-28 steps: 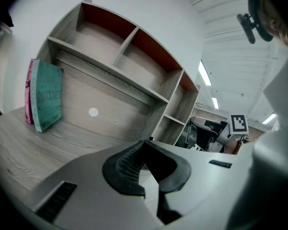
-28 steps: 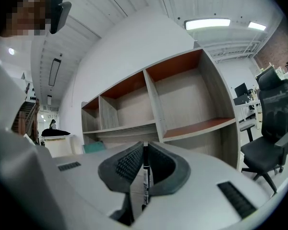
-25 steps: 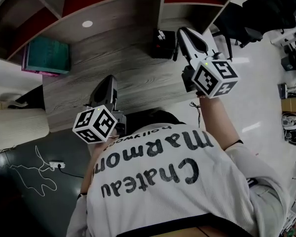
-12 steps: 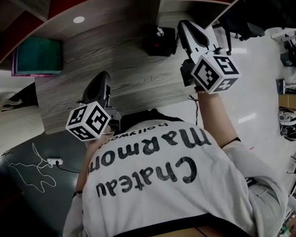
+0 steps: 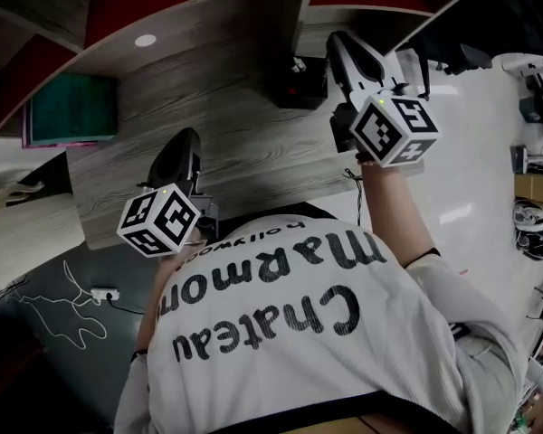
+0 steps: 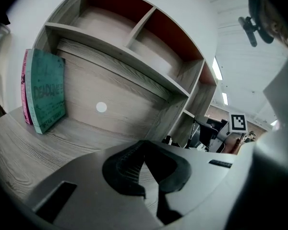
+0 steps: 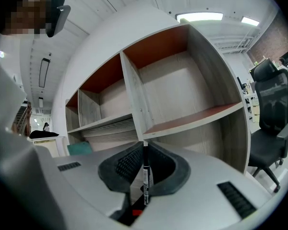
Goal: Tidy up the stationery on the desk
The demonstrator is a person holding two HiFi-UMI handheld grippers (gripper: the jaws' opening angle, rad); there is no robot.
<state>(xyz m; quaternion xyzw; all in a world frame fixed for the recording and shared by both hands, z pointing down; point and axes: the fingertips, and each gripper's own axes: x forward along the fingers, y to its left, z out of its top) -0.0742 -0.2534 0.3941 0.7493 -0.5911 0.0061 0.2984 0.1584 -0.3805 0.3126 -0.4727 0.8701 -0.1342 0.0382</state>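
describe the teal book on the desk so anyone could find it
Find the grey wooden desk under the shelf unit and follow it to its left end. Two books stand there: the teal book faces the open desk, hiding most of a pink book behind it.

Head cam steeply down over desk (image 5: 244, 107); tongs cams near-level, close, at shelves (image 6: 110, 56), common to all.
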